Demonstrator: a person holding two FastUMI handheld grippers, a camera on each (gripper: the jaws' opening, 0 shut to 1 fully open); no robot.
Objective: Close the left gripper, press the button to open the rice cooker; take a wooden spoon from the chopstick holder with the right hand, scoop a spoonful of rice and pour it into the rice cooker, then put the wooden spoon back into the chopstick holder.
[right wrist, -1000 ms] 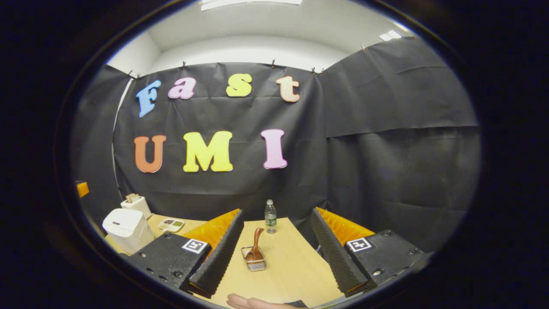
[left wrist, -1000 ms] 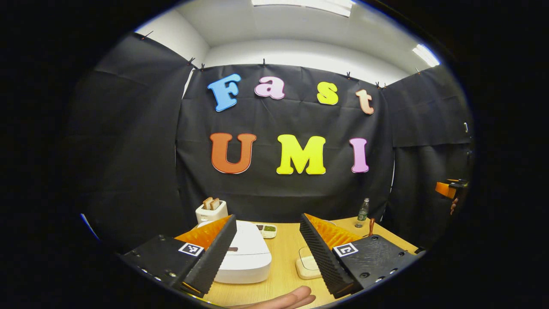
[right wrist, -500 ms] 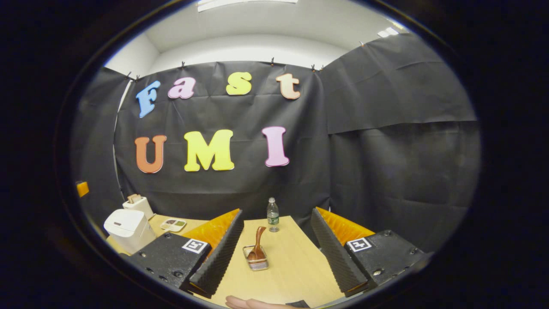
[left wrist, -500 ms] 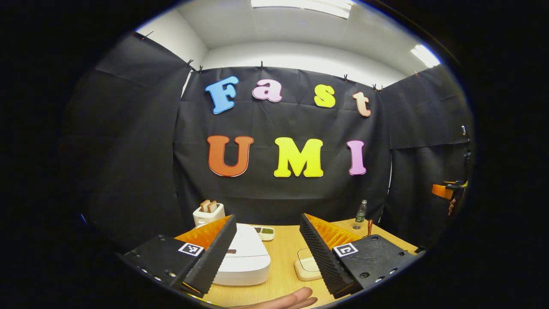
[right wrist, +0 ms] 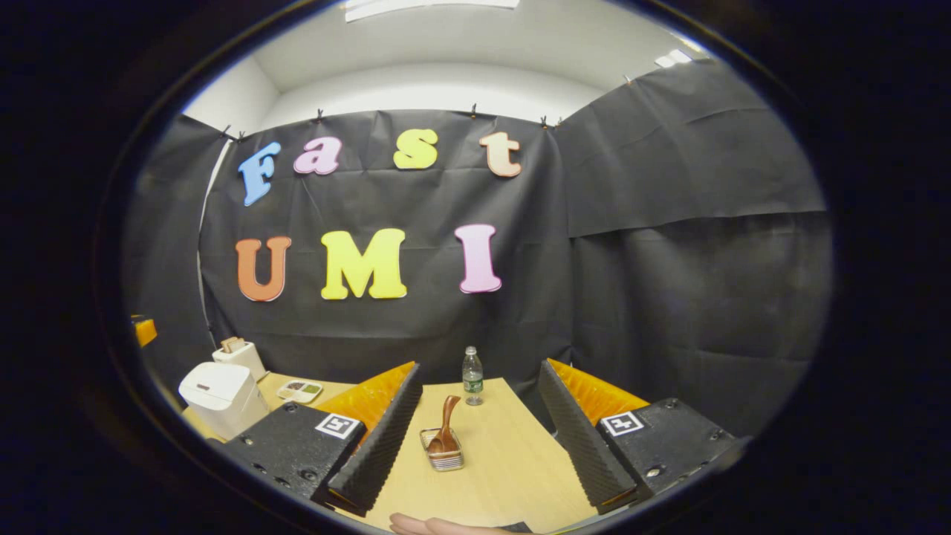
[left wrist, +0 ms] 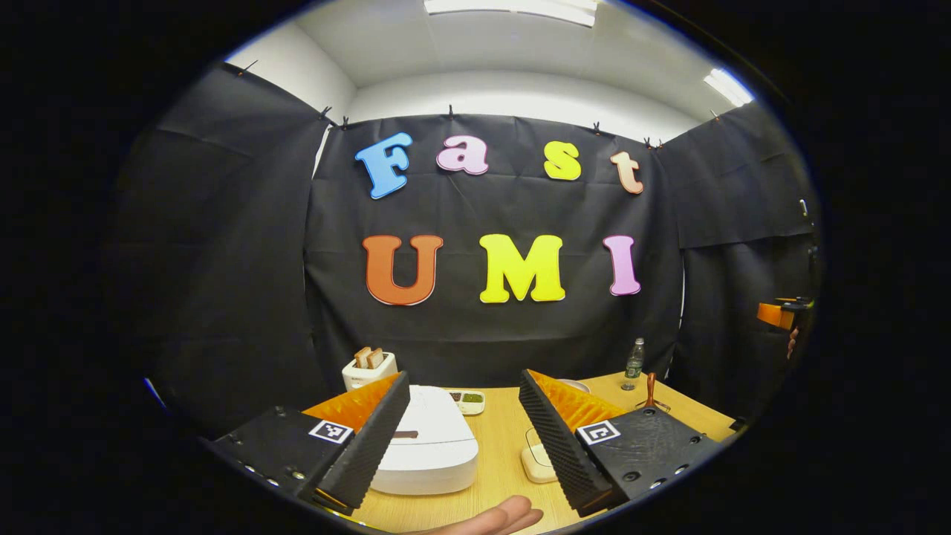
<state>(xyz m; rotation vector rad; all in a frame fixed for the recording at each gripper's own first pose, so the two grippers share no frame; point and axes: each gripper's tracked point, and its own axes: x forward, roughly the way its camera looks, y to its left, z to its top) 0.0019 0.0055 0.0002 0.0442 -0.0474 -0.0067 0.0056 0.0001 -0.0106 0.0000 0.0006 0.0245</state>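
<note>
- Our left tool [left wrist: 462, 438] hangs above the tabletop [left wrist: 498, 453] with fingers spread, pinching nothing.
- The cooker [left wrist: 431, 442] sits lid down at 11 o'clock between those fingers, a toaster [left wrist: 369, 369] behind it.
- Our right tool [right wrist: 479, 438] is spread too, empty.
- The spoon [right wrist: 446, 433] stands in the holder [right wrist: 444, 458] at 12 o'clock between its fingers, a bottle [right wrist: 472, 376] beyond.

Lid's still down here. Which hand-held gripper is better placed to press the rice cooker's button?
Left. The left hand-held gripper looks onto the closed rice cooker just ahead, though it is open. The right hand-held gripper faces the wooden spoon.
</note>
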